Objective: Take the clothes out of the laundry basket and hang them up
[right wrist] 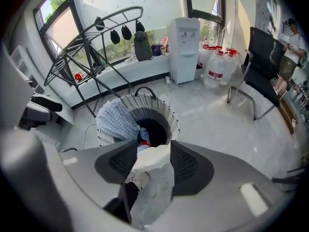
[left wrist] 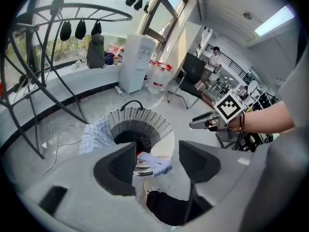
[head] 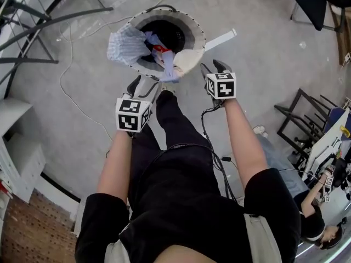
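While both jaw pairs stand apart, gripping nothing, the left gripper (head: 140, 86) and right gripper (head: 215, 67) hang over the white laundry basket (head: 196, 30). A cream garment (head: 187, 59) lies just below the right one, and a checked blue shirt (head: 125, 44) drapes over the rim beyond the left.

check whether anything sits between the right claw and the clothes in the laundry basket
Nothing visible does. The right claw is open and hangs close beside the cream garment draped over the rim of the laundry basket, with only open air between them.
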Action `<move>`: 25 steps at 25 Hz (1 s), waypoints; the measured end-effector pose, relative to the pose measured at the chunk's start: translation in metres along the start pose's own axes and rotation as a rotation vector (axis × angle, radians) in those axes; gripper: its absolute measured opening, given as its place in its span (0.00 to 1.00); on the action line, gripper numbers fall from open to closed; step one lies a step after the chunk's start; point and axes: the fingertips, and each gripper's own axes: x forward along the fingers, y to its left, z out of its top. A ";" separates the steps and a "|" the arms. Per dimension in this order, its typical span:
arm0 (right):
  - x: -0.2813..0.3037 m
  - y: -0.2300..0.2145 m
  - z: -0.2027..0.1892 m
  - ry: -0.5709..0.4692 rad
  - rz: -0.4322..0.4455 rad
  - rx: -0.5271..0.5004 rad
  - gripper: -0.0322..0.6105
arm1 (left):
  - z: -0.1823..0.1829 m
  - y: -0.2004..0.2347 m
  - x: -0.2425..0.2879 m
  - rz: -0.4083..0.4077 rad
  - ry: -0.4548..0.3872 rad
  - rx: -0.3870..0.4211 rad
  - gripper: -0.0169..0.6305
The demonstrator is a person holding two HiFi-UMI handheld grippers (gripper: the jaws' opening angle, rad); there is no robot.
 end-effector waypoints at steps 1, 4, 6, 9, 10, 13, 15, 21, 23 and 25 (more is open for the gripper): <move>0.014 -0.003 -0.006 0.019 0.003 -0.001 0.40 | -0.005 0.003 0.011 -0.002 0.008 -0.002 0.44; 0.053 -0.011 -0.025 0.074 0.011 0.001 0.40 | -0.022 0.011 0.040 -0.006 0.034 -0.010 0.44; 0.076 -0.018 -0.037 0.106 0.010 0.008 0.39 | -0.032 0.016 0.056 -0.007 0.046 -0.021 0.44; 0.107 -0.029 -0.053 0.142 0.001 0.032 0.38 | -0.047 0.023 0.074 -0.008 0.060 -0.043 0.44; 0.115 -0.033 -0.056 0.149 -0.006 0.041 0.37 | -0.053 0.025 0.079 -0.010 0.067 -0.048 0.44; 0.136 -0.045 -0.064 0.156 -0.025 0.072 0.35 | -0.071 0.028 0.090 -0.012 0.091 -0.050 0.44; 0.149 -0.048 -0.068 0.160 -0.028 0.089 0.34 | -0.080 0.030 0.094 -0.011 0.101 -0.056 0.44; 0.163 -0.046 -0.070 0.152 0.006 0.143 0.29 | -0.090 0.033 0.101 -0.008 0.114 -0.066 0.44; 0.162 -0.044 -0.070 0.149 0.017 0.156 0.26 | -0.089 0.032 0.100 -0.006 0.112 -0.064 0.44; 0.159 -0.044 -0.068 0.152 0.003 0.161 0.24 | -0.086 0.031 0.100 -0.006 0.107 -0.062 0.44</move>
